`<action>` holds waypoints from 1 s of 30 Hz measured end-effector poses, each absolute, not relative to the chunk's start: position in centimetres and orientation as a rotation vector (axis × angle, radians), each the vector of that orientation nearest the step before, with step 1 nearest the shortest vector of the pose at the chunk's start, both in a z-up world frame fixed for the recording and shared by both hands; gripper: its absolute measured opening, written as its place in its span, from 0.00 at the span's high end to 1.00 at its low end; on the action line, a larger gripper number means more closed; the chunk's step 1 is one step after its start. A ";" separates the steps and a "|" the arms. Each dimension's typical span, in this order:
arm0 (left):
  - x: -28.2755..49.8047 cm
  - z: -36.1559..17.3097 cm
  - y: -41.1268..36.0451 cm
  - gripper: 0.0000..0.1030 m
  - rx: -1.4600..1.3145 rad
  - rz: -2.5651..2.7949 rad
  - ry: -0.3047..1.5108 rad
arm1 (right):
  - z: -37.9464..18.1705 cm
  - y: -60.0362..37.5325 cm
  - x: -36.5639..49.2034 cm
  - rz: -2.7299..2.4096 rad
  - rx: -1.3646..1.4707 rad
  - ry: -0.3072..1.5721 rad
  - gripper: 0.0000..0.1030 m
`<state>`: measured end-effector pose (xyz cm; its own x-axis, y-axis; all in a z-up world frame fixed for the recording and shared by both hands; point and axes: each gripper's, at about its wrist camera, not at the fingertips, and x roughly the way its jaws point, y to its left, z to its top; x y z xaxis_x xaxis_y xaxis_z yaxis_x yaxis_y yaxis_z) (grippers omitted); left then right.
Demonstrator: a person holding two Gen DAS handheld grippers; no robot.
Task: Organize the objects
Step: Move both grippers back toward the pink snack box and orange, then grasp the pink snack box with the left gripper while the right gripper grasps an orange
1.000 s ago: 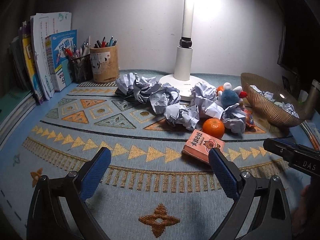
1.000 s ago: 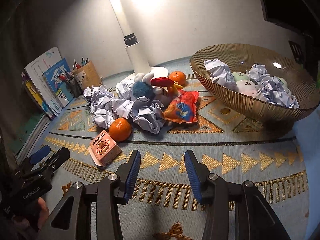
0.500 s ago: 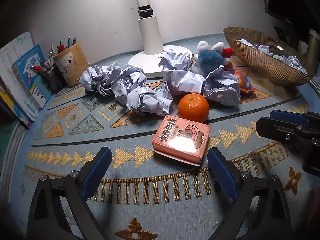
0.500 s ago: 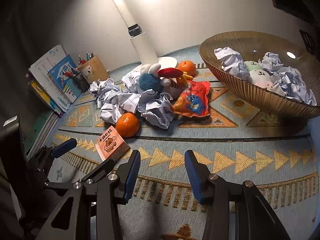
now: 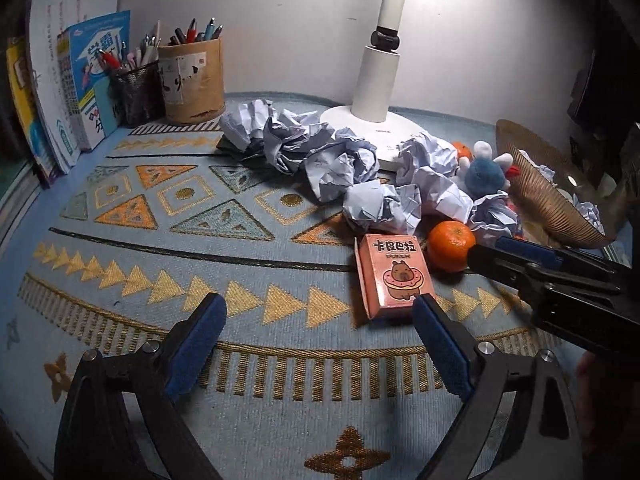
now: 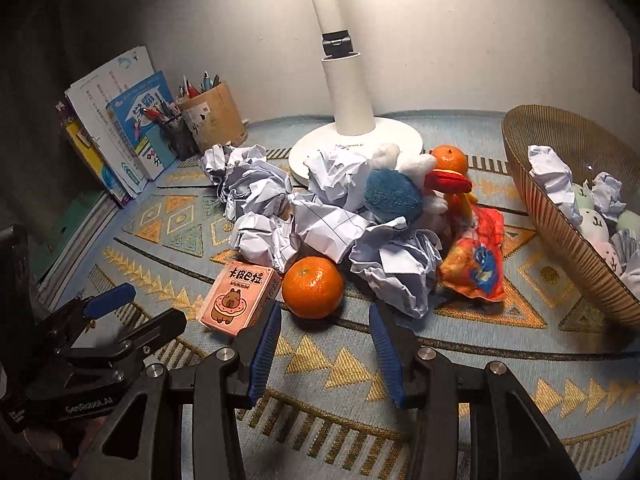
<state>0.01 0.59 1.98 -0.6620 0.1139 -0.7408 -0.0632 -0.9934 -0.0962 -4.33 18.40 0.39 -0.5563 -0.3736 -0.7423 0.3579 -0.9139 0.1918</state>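
A pink card box (image 5: 394, 276) lies on the patterned mat, just ahead of my left gripper's right fingertip. My left gripper (image 5: 316, 320) is wide and closing, with nothing between its fingers. An orange (image 6: 313, 286) sits right of the pink box (image 6: 240, 298), straight ahead of my right gripper (image 6: 324, 312), which is open and apart from it. Behind them lie crumpled paper balls (image 6: 320, 220), a blue plush toy (image 6: 394, 194), a red snack bag (image 6: 476, 264) and a second orange (image 6: 449, 159). The right gripper's fingers (image 5: 520, 256) reach in beside the orange (image 5: 451, 246).
A ribbed golden bowl (image 6: 560, 208) with paper balls and small toys stands at the right. A white lamp base (image 6: 352, 148) is at the back. A pen holder (image 5: 192, 80), a mesh pen cup (image 5: 136, 92) and upright books (image 5: 80, 80) line the back left.
My left gripper swung so the pink box now sits by its right finger, and its jaws narrowed slightly. My right gripper moved in towards the orange and the pile.
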 end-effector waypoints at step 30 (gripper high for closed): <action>0.7 1.2 6.9 0.63 -1.242 2.640 -0.073 | -0.7 27.1 0.2 -2.553 1.287 -0.031 0.63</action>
<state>0.69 6.90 1.22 -0.6173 0.2215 -0.7549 -0.1792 -0.9739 -0.1392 0.23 27.09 -0.69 -0.5633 -0.2583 -0.7849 0.2393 -0.9602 0.1443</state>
